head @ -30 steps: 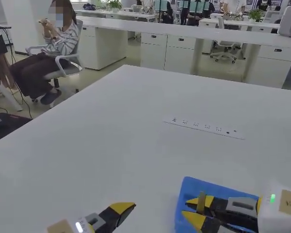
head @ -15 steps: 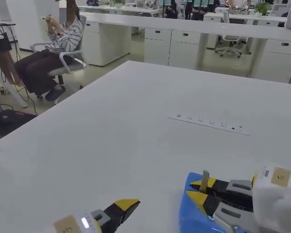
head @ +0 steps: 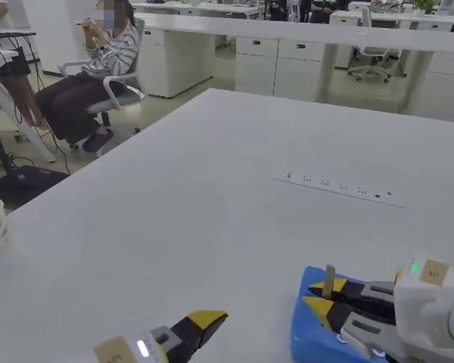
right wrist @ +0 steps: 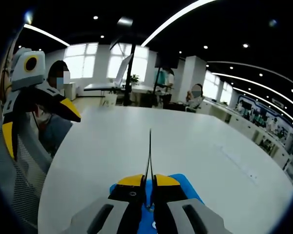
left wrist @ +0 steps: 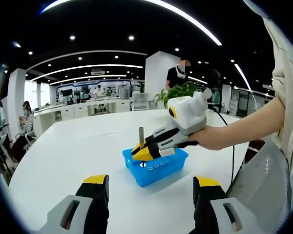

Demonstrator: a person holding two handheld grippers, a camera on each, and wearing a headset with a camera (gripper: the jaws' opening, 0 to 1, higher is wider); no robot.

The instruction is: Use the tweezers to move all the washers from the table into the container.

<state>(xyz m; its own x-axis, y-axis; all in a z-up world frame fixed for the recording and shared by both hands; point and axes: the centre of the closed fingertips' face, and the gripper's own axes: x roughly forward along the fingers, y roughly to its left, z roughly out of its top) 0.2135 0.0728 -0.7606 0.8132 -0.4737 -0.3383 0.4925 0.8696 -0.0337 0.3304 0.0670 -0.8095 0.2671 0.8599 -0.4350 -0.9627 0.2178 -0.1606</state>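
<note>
your right gripper (head: 312, 296), clamped on the tweezers (head: 329, 278), hovers over the container (head: 303, 344), likely dropping off; left gripper (head: 206, 321) gapes apart; next, search the table (head: 212, 212).

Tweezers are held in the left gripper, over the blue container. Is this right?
No. The tweezers are held in the right gripper, over the blue container; the right gripper view shows them between its own shut jaws. The left gripper is open and holds nothing.

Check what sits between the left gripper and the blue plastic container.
Nothing: bare white tabletop separates the left gripper from the blue plastic container, seen in the left gripper view and the head view.
</note>
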